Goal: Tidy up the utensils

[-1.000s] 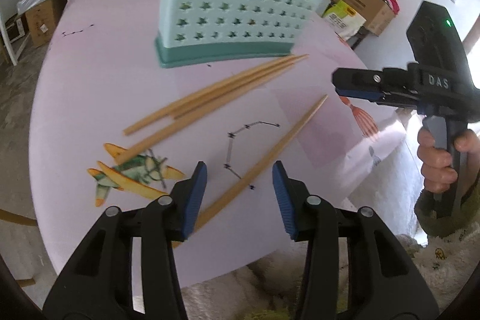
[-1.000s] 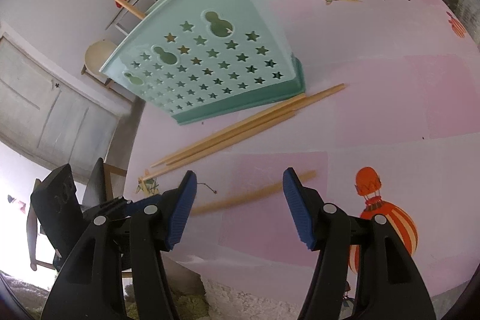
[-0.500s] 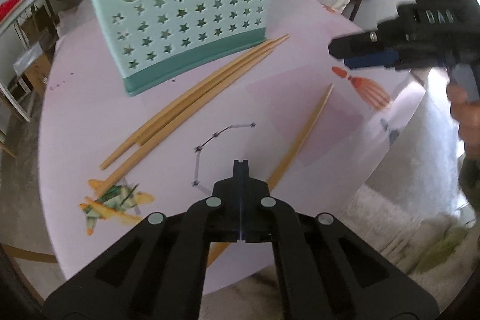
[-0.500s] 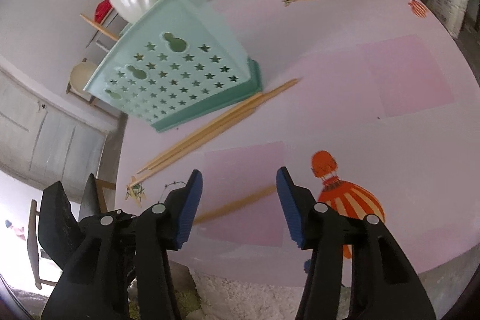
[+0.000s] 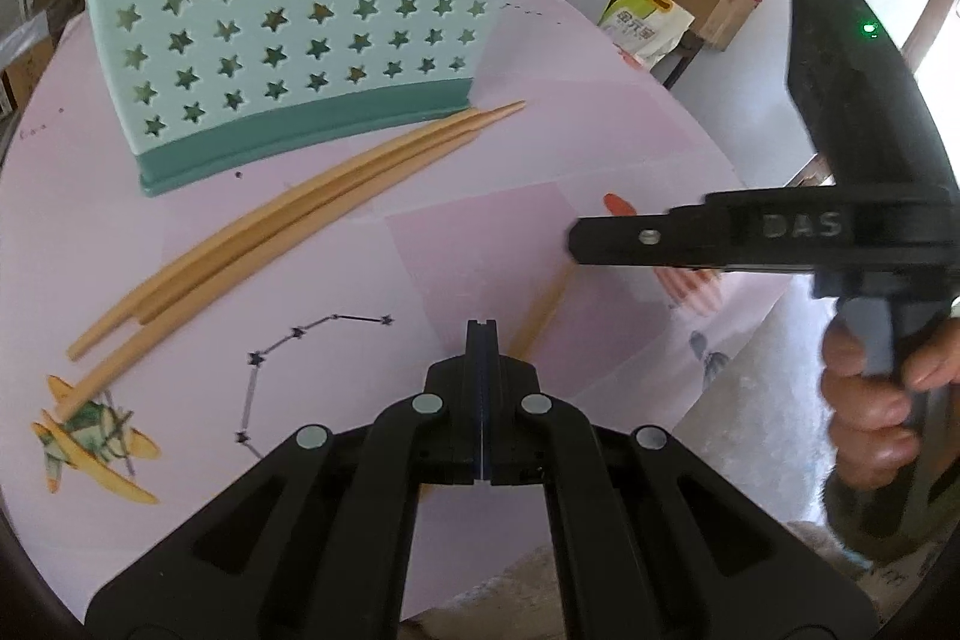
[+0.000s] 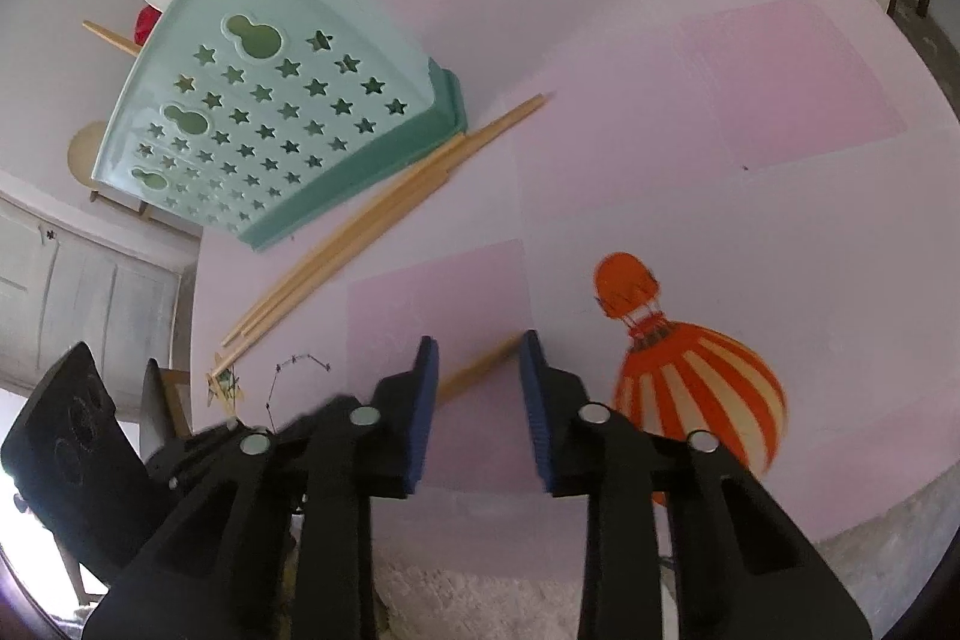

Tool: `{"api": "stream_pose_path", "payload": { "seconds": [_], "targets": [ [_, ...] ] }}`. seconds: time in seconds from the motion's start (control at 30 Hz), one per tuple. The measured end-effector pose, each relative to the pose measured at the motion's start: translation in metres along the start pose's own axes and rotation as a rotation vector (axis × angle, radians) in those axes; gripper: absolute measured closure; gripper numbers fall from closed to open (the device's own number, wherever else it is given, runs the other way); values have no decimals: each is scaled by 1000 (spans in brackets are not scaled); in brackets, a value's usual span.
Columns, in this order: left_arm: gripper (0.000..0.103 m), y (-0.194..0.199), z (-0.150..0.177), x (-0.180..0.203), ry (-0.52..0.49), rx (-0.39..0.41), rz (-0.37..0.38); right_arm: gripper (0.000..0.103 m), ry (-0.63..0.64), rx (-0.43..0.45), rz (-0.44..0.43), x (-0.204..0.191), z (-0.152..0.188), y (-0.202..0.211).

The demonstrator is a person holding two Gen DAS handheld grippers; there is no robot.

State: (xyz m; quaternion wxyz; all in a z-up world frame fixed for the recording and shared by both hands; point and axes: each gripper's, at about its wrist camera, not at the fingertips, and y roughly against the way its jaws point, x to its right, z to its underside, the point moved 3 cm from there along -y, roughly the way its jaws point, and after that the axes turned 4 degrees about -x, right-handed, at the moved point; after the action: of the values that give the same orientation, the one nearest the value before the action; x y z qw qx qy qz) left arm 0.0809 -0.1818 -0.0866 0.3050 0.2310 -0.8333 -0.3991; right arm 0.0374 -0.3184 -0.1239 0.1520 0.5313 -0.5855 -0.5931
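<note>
1. On the far left of your left camera, a little plane picture [image 5: 90, 436] is printed on the pink counter [image 5: 336, 232].
2. Next comes a bunch of three wooden chopsticks [image 5: 288, 220]. They lie flat, side by side, just in front of the green holder [image 5: 288, 10]. The holder stands upright, has star holes, and shows a stick inside through one hole.
3. In the middle, your left gripper [image 5: 481, 340] has its jaws pressed tight together. Nothing is between them.
4. Just right of that gripper, one lone chopstick [image 5: 540, 316] lies on the counter, well apart from the bunch. Your gripper hides its near end.
5. On the right, your hand [image 5: 870, 400] holds the right gripper [image 6: 477, 346]. Its jaws are closing, with the tip of the lone chopstick [image 6: 480, 364] between them. The far end looks like it touches the right blue pad [image 6: 531, 370], but the view is blurry, so I can't be sure they press on it.
6. Rightmost, an orange balloon picture [image 6: 690, 370] is printed on the counter.
</note>
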Motion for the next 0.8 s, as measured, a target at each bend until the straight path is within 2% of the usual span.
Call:
{"api": "stream_pose_path", "payload": {
  "seconds": [0.17,0.23,0.5,0.7,0.8],
  "targets": [
    [103,-4,1,2,13,5,38,86,36,25,36,-11,-3,-7],
    [103,-4,2,0,21,7,48,92,74,35,66,-17,-3,-9],
    [103,-2,5,-10,74,12,82,97,241,79,163,-43,2,-18],
    [103,17,10,-30,125,48,72,98,216,138,206,-19,-26,-12],
    [103,32,15,-44,136,85,20,97,181,140,161,-1,-40,-7]
  ]
}}
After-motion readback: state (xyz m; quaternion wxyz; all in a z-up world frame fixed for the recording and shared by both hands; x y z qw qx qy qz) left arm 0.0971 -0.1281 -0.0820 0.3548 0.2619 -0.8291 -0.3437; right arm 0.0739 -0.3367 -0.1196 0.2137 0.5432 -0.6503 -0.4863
